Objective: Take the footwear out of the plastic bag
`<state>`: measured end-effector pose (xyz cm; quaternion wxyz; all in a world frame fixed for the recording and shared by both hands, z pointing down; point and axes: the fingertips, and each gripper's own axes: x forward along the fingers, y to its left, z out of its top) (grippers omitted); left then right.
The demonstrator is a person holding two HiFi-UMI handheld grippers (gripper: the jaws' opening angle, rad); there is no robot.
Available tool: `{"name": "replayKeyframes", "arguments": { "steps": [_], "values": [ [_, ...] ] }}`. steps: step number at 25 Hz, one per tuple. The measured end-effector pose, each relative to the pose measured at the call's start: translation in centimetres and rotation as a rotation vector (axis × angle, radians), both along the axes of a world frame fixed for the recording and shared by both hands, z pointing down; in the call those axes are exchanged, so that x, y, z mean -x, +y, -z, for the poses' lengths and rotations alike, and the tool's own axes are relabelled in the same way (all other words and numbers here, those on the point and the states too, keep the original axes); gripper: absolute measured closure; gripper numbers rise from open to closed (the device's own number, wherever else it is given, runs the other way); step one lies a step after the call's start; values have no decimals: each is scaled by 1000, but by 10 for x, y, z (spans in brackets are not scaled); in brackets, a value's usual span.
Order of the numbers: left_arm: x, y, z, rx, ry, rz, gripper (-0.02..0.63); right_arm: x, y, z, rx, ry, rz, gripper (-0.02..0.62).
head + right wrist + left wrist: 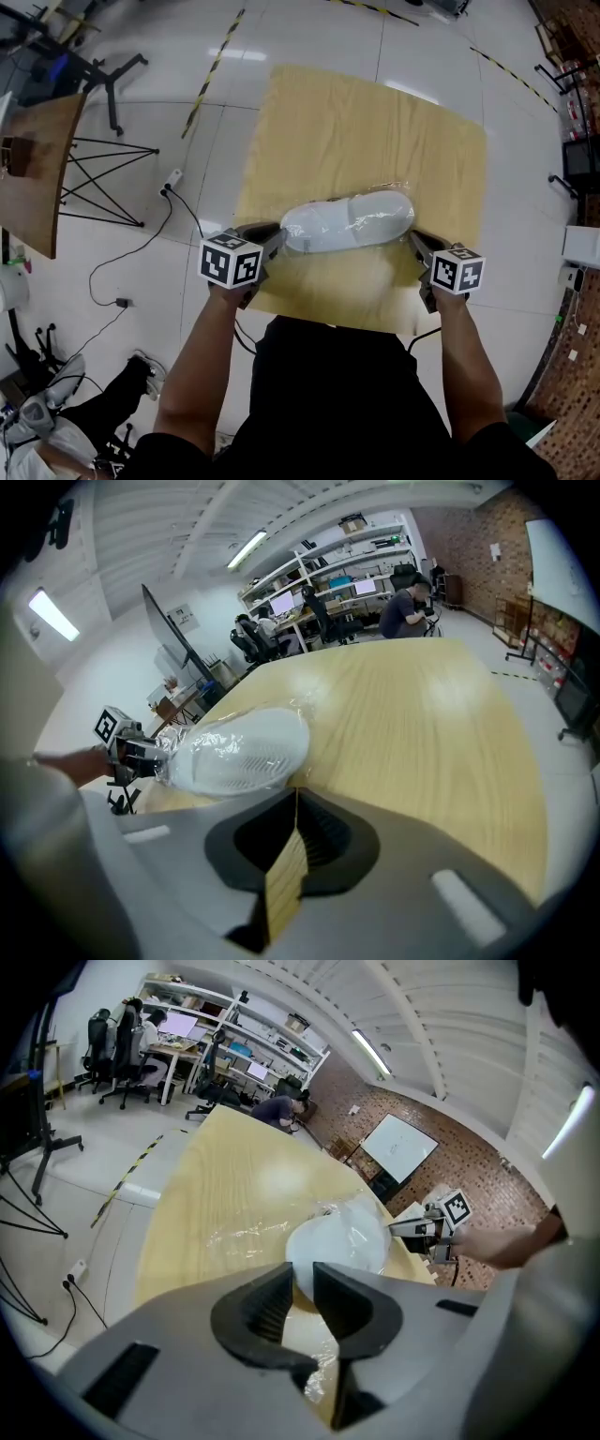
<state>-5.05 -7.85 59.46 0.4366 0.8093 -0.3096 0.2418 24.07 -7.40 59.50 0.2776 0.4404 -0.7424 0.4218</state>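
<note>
A white slipper (352, 220) lies inside a clear plastic bag (394, 190) on the wooden table (356, 122), near its front edge. My left gripper (275, 236) is at the bag's left end. In the left gripper view its jaws (302, 1274) stand a little apart, loose film lies in the gap, and the slipper (337, 1241) sits just beyond the tips. My right gripper (415, 242) is at the bag's right end. In the right gripper view it (296, 794) is shut, with the bag's edge at its tips and the slipper (239, 752) just ahead.
Left of the table stand a wooden desk (37, 169) and a black frame stand (103, 169). A power strip with cable (172, 180) lies on the tiled floor. Yellow-black tape (214, 70) marks the floor. People sit at desks far behind (408, 602).
</note>
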Motion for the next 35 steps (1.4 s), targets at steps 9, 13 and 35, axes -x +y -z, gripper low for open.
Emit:
{"name": "replayKeyframes", "arguments": {
  "steps": [9, 13, 35],
  "values": [
    [9, -3, 6, -33, -24, -6, 549, -2, 3, 5, -33, 3, 12, 592],
    [16, -3, 12, -44, -30, 6, 557, -10, 6, 6, -36, 9, -5, 594],
    [51, 11, 11, 20, -14, 79, 480, -15, 1, 13, -82, 114, 42, 427]
  ]
}}
